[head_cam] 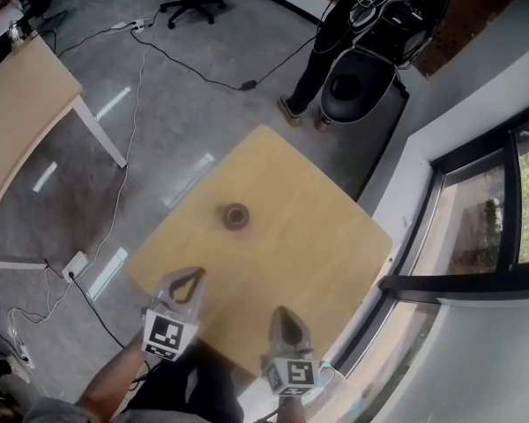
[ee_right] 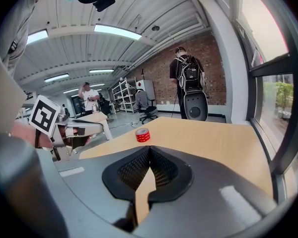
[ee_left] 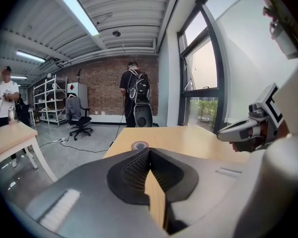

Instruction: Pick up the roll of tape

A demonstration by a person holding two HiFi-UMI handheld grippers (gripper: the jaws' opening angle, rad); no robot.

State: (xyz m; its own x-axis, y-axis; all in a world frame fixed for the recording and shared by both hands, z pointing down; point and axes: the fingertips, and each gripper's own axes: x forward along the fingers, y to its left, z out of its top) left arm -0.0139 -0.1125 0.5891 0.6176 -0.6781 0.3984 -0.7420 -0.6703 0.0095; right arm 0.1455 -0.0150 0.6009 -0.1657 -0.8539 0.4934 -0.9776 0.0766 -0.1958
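Observation:
A small roll of tape (head_cam: 235, 216) lies flat near the middle of the light wooden table (head_cam: 309, 245). It looks red in the right gripper view (ee_right: 142, 135) and peeks over the jaw tips in the left gripper view (ee_left: 139, 146). My left gripper (head_cam: 192, 273) hovers over the table's near left edge, jaws shut with nothing between them (ee_left: 149, 150). My right gripper (head_cam: 284, 312) is above the near edge, to the right, and its jaws are also shut and empty (ee_right: 149, 148). Both point toward the tape and stand well short of it.
A person with a backpack (head_cam: 322, 51) stands beyond the table's far corner beside a black rounded device (head_cam: 354, 91). A second wooden table (head_cam: 18, 104) is at the left, with cables (head_cam: 115, 210) on the floor between. A window wall (head_cam: 476, 236) runs along the right.

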